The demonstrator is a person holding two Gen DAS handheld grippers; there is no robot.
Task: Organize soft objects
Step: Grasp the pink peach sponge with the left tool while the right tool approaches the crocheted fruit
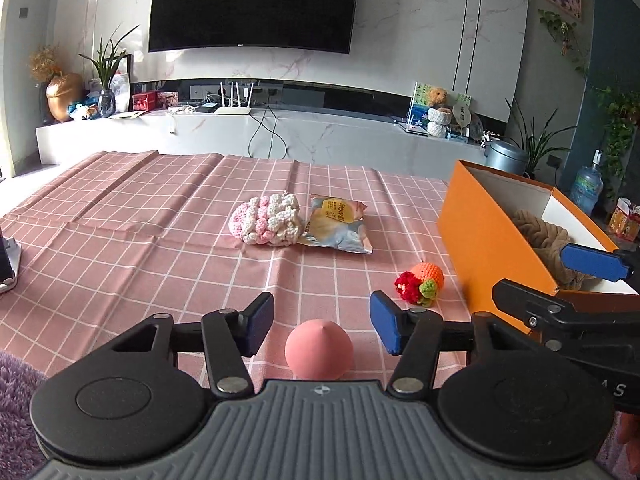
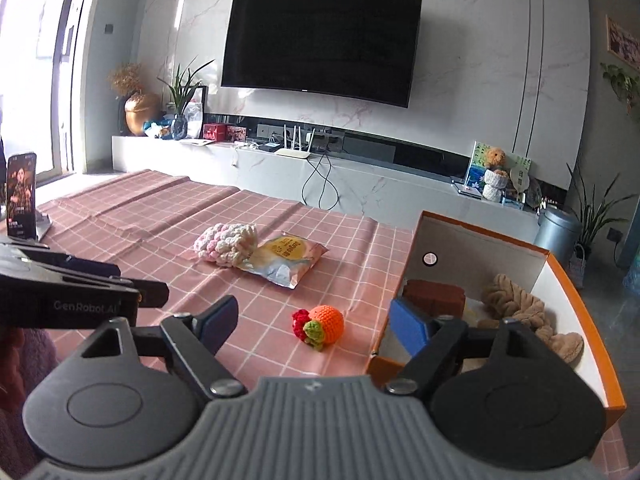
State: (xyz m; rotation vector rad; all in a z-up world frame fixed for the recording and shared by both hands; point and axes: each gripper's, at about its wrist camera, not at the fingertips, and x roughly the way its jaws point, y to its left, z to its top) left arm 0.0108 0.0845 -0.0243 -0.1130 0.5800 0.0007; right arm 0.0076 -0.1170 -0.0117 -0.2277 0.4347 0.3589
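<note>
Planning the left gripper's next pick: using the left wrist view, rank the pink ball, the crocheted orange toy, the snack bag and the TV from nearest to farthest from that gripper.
1. Pink ball: on the cloth, between the left gripper's open fingers.
2. Crocheted orange toy: ahead and right, beside the orange box.
3. Snack bag: mid-table, against the pink-white knit piece.
4. TV: on the far wall.

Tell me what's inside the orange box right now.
The orange box holds a tan braided rope toy and a brown block near its front corner. The right gripper and the box's near wall hide the rest of the floor.
</note>
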